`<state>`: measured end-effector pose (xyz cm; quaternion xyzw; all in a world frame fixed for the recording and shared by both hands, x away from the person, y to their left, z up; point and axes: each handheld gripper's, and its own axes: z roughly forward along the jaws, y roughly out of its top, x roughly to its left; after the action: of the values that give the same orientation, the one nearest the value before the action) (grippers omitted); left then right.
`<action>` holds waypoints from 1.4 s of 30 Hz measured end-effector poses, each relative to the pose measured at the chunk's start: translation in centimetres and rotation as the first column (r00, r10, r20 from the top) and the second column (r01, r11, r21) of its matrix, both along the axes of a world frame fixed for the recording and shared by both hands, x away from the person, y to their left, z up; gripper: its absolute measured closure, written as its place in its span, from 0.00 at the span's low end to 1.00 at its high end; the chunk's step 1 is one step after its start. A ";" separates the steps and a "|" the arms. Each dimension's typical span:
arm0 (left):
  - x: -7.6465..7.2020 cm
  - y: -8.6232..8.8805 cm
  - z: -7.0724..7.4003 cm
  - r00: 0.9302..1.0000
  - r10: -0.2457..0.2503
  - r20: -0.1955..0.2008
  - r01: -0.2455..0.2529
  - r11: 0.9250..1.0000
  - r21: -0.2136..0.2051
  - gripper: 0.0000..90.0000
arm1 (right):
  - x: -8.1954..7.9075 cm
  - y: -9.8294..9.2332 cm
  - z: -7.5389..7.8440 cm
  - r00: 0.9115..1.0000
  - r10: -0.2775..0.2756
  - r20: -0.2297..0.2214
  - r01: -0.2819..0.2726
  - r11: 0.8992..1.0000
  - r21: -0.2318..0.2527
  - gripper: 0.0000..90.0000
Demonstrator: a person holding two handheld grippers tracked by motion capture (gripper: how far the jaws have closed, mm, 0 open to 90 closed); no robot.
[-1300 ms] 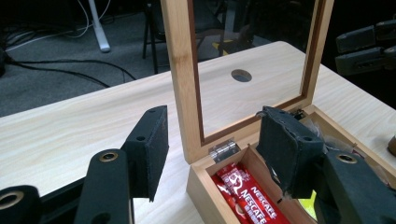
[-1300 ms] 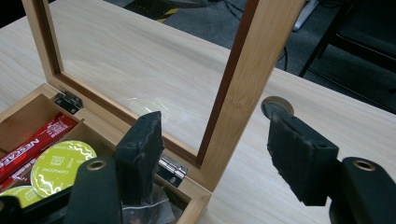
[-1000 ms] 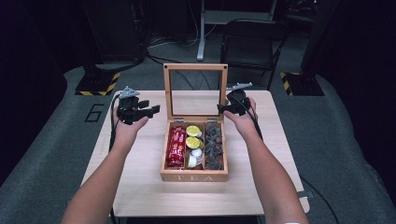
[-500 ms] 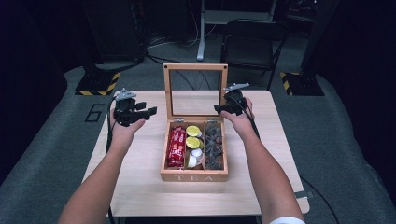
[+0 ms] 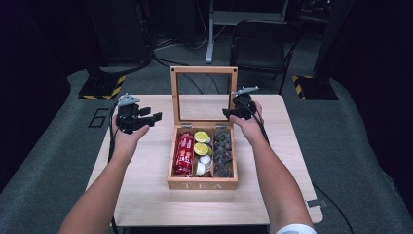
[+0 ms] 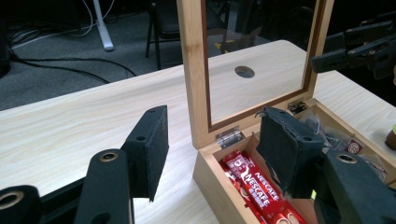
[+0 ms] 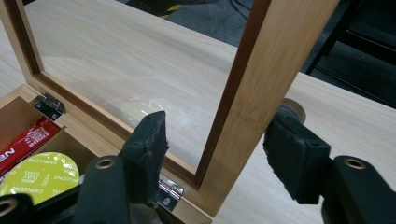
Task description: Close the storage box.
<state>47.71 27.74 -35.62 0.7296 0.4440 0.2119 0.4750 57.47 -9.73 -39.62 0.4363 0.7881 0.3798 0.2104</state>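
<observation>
A lab or recording studio space is shown, not a home. A plain light wooden table (image 5: 146,195) is set on grey carpet (image 5: 48,185), and the surroundings are kept dark. Black and yellow hazard tape (image 5: 104,90) is seen on the bases of dark stands at both far sides. Loose cables (image 5: 170,46) are trailed across the floor beyond the table. A white metal post (image 5: 210,34) and an empty black chair (image 5: 258,46) are placed behind it. A large number six (image 5: 100,117) is marked on the carpet beside the table.
</observation>
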 end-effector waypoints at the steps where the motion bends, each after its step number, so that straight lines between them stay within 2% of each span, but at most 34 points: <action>1: 0.0 0.0 0.0 1.000 0.002 0.002 -0.002 1.000 0.000 0.47 | 0.0 -0.2 0.0 1.000 0.006 -0.002 -0.006 1.000 -0.006 0.47; 2: 0.0 0.0 -0.1 1.000 0.003 0.001 -0.003 1.000 -0.001 0.47 | 0.0 0.0 0.1 1.000 -0.008 -0.013 0.008 1.000 0.006 0.48; 5: 0.2 0.1 -0.1 1.000 0.003 -0.004 -0.003 1.000 -0.004 0.47 | 0.2 0.0 0.3 1.000 -0.019 -0.017 0.019 1.000 -0.018 0.55; 8: 0.3 0.1 -0.2 1.000 -0.003 -0.005 0.003 1.000 -0.003 0.47 | 0.2 -0.1 0.5 0.999 -0.034 -0.030 0.033 0.999 -0.019 0.60; 11: 0.3 0.1 -0.3 1.000 -0.012 -0.005 0.013 1.000 0.003 0.47 | 0.3 0.1 0.4 0.999 -0.046 -0.021 0.046 0.998 -0.031 0.61; 13: 0.3 0.2 -0.3 1.000 -0.009 -0.005 0.009 1.000 -0.001 0.47 | 0.3 0.3 0.4 0.998 -0.062 -0.006 0.062 0.996 -0.064 0.66; 15: 0.2 0.4 -0.4 1.000 -0.003 -0.006 0.003 1.000 -0.009 0.47 | 0.3 0.4 0.5 0.997 -0.078 -0.010 0.077 0.995 -0.065 0.67; 23: 0.0 1.1 -0.5 1.000 0.013 -0.009 -0.013 1.000 -0.011 0.47 | 0.3 0.1 0.6 0.997 -0.080 -0.025 0.079 0.996 -0.030 0.69; 29: 0.0 0.9 -0.6 1.000 0.011 -0.010 -0.011 1.000 -0.009 0.47 | 0.3 -0.3 0.6 0.998 -0.064 -0.024 0.063 0.998 -0.010 0.70; 32: 0.1 0.7 -0.6 1.000 0.008 -0.009 -0.008 1.000 -0.012 0.47 | 0.0 -0.2 0.6 0.997 -0.075 -0.028 0.075 0.997 -0.008 0.70; 39: 0.2 0.4 -0.6 1.000 0.008 -0.008 -0.008 1.000 -0.012 0.47 | -0.6 -0.2 0.7 0.997 -0.081 -0.009 0.081 0.997 -0.004 0.71; 42: 0.3 0.2 -0.5 1.000 0.007 -0.011 -0.007 1.000 -0.013 0.47 | -1.0 -0.1 0.7 0.997 -0.079 0.004 0.079 0.997 -0.016 0.71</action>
<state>47.97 27.91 -36.13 0.7262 0.4503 0.2067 0.4766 56.52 -9.86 -38.88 0.4649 0.7729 0.3654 0.2302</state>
